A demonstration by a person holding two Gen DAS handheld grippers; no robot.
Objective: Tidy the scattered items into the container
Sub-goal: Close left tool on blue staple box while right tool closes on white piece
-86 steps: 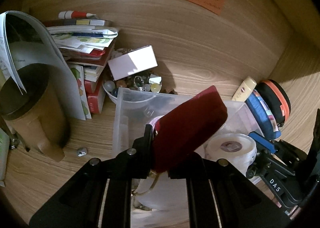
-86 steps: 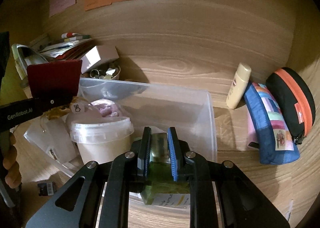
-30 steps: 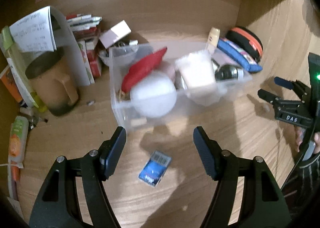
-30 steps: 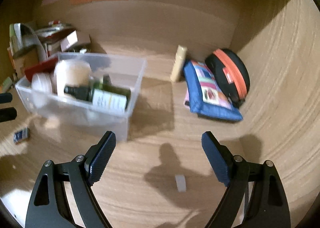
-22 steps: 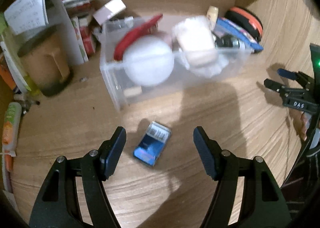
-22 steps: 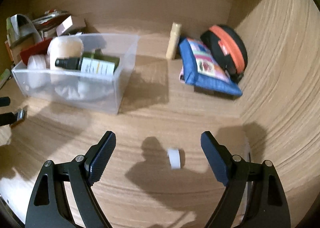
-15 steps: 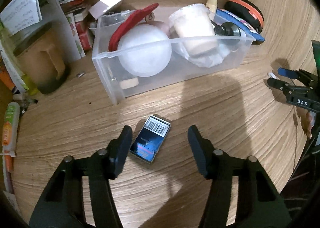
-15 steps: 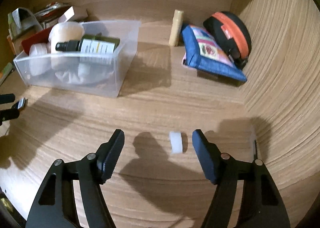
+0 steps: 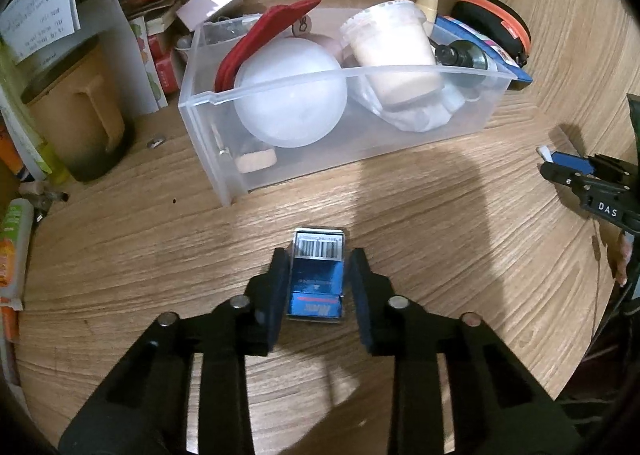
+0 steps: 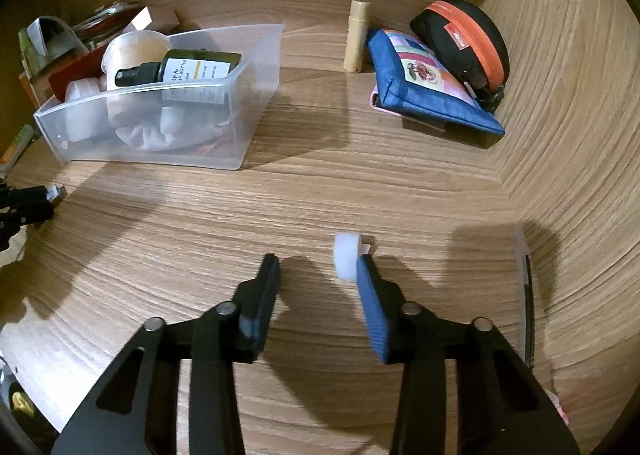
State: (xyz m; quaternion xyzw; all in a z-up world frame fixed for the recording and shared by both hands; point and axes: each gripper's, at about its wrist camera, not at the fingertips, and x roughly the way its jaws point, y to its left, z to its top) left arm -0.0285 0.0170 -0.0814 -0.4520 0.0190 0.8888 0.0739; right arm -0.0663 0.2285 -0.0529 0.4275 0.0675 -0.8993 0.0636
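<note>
Wooden desk (image 9: 440, 255), with small blue barcoded box (image 9: 318, 275) lying in front of clear plastic bin (image 9: 360, 143), long axis along left gripper (image 9: 318, 275) fingers straddling but not yet clamping it; right gripper (image 10: 316, 287) apart, white roll (image 10: 346, 256) touching its right finger.

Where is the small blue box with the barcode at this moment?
In the left wrist view the blue box lies on the table between the left gripper fingers, in front of the clear bin.
</note>
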